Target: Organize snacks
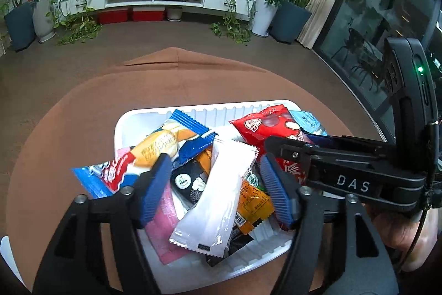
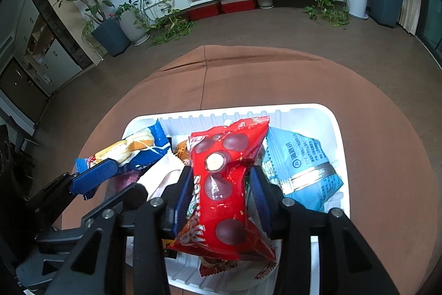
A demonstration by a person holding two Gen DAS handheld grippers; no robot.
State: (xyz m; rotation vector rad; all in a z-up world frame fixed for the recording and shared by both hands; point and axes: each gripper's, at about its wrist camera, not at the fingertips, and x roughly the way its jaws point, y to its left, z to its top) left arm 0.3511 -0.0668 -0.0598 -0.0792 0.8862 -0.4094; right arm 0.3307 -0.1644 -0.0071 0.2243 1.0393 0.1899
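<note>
**Red packet pinched over the snack tray**

We see a white tray [image 2: 341, 145] on a brown-clothed worktop [image 2: 276, 79], piled with wrapped snacks. Our right gripper [image 2: 221, 184] points steeply down and pinches a red chocolate packet [image 2: 226, 173] at its waist; the packet's long axis runs away from us along the fingers, over the tray's middle. A light blue packet [image 2: 301, 167] lies just to its right. Our left gripper [image 1: 212, 184] hovers with jaws spread, holding nothing, above a white sachet [image 1: 218, 198] near the tray's left end. The right hand is the nearer to the red packet.
</note>
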